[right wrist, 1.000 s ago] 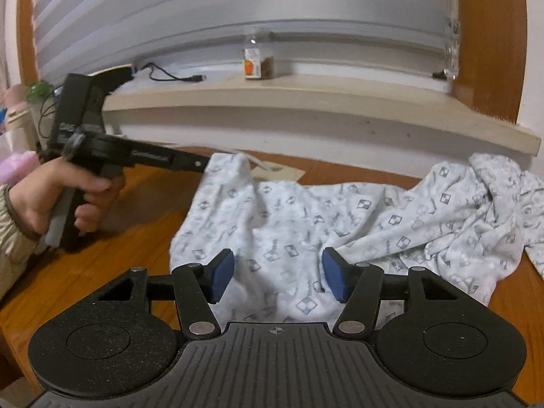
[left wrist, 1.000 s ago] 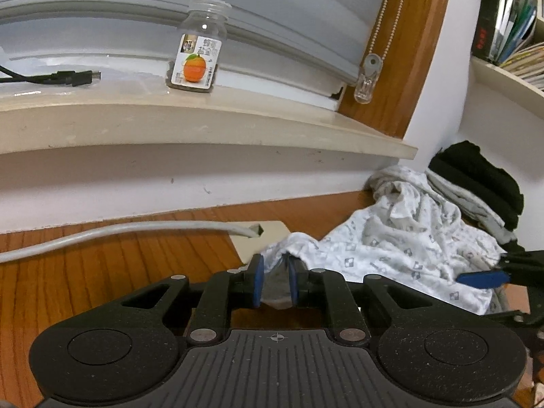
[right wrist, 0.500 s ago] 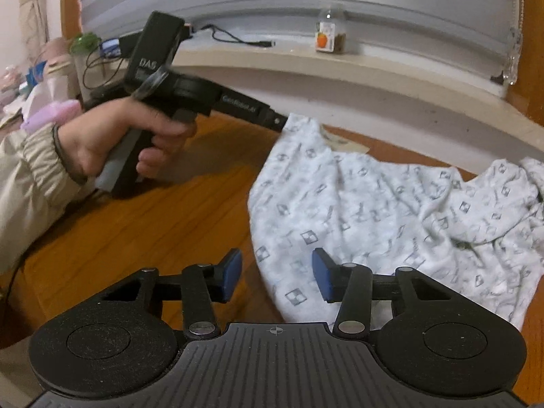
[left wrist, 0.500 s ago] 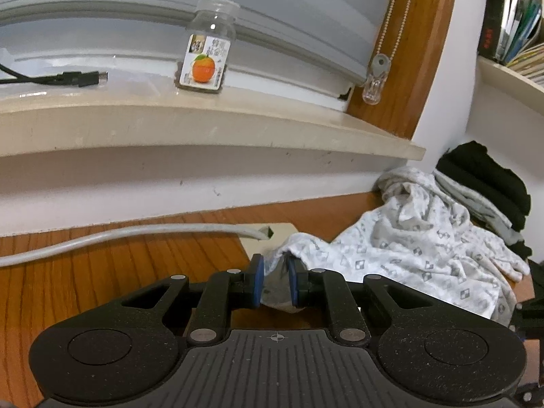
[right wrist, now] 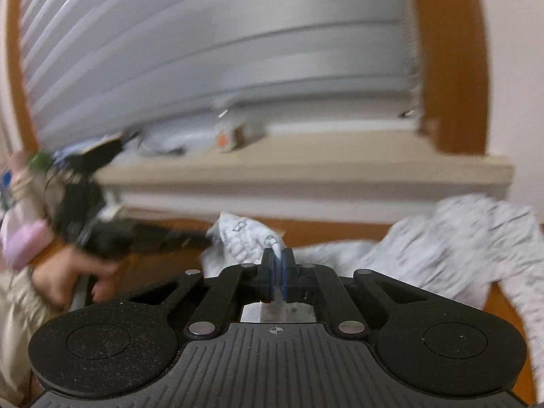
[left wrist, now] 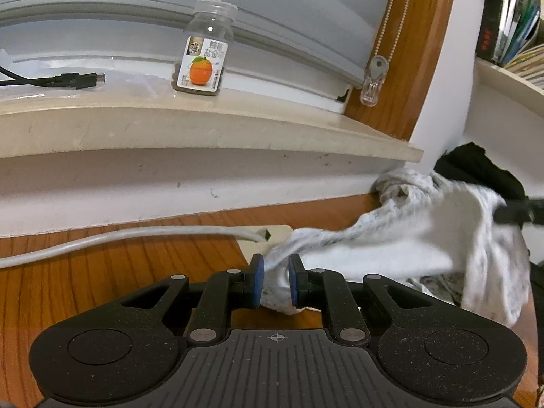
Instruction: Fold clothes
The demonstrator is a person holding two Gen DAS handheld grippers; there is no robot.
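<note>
A white patterned garment [left wrist: 391, 248] hangs stretched above the wooden table [left wrist: 119, 272], blurred by motion. My left gripper [left wrist: 275, 285] is shut on one bunched corner of it, which fills the gap between the blue pads. In the right wrist view my right gripper [right wrist: 279, 278] is shut, its pads pinching a thin edge of the garment [right wrist: 442, 248], whose cloth rises just above them. A hand [right wrist: 68, 275] holds the left gripper [right wrist: 142, 241] at the left. The right gripper's dark tip [left wrist: 516, 212] shows at the left wrist view's right edge, against the cloth.
A small bottle with an orange label [left wrist: 204, 64] and a black cable [left wrist: 68, 80] sit on the windowsill [left wrist: 238, 125]. A grey cable [left wrist: 136, 238] runs across the table. Dark folded clothes [left wrist: 476, 166] lie at the back right, below a bookshelf [left wrist: 510, 34].
My right gripper's jaws closed on the garment's edge, and it rose with the cloth, which now spans between both grippers off the table. The left gripper kept its grip and place.
</note>
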